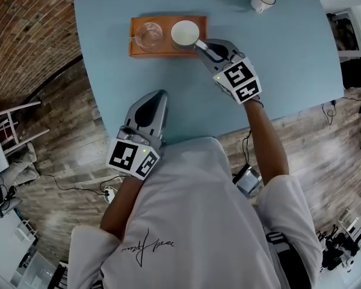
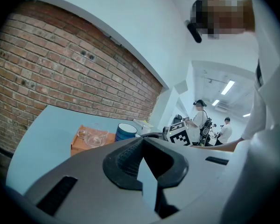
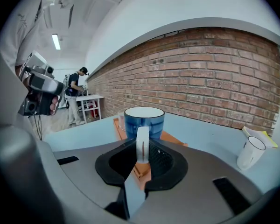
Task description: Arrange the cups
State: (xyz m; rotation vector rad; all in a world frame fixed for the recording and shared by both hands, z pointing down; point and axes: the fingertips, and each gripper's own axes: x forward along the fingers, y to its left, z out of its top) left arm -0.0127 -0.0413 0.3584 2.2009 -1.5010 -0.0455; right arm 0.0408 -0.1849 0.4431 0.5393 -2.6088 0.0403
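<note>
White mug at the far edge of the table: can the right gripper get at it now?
Probably not yet. The right gripper is clamped on the handle of the blue mug, so its jaws are taken. The table toward the white mug lies bare, so after letting go the way looks free.

left claw shut and empty, right claw clamped on mug handle.
</note>
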